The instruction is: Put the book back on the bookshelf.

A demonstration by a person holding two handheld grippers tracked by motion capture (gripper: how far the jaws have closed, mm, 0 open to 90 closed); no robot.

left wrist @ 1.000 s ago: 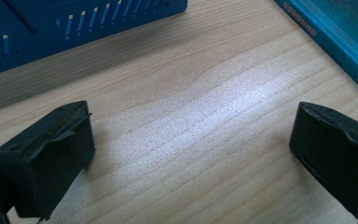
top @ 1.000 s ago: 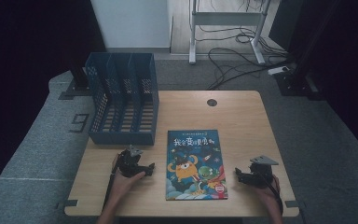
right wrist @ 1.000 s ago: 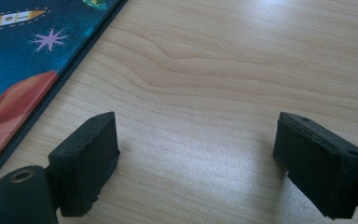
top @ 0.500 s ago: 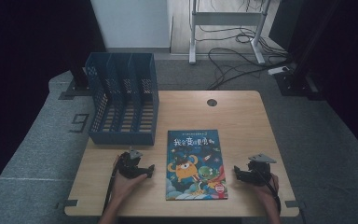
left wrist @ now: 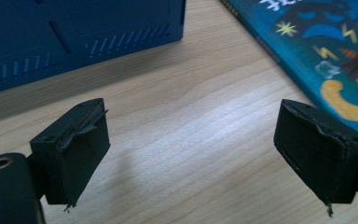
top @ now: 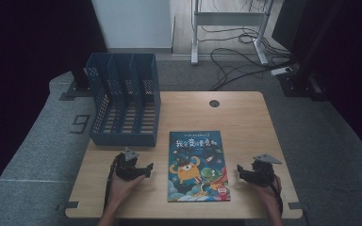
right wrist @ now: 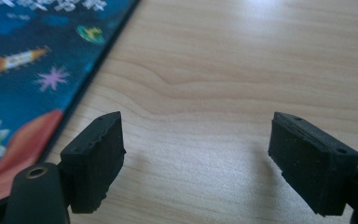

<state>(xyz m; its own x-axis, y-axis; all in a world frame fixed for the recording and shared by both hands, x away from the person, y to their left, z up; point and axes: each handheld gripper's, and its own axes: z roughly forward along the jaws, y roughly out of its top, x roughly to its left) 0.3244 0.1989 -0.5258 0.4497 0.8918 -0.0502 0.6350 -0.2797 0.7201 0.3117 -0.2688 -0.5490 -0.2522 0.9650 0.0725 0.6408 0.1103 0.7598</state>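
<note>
A children's picture book (top: pixel 196 165) with a blue cartoon cover lies flat on the wooden table (top: pixel 245 117), front and centre. My left gripper (top: pixel 147 169) rests on the table just left of the book, jaws pointing at its left edge. In the left gripper view the gripper (left wrist: pixel 196 144) stands open over bare wood; its jaws have just been closing a little, with nothing between them. The book (left wrist: pixel 326 46) lies ahead to the right. My right gripper (top: pixel 239 170) sits right of the book, open and empty (right wrist: pixel 200 154), with the book's edge (right wrist: pixel 28 79) at the left.
A blue three-slot file rack (top: pixel 125 106) lies at the table's back left, close behind the left gripper (left wrist: pixel 74 32). A round cable hole (top: pixel 214 103) is near the far edge. Grey carpet, cables and a metal stand lie beyond the table.
</note>
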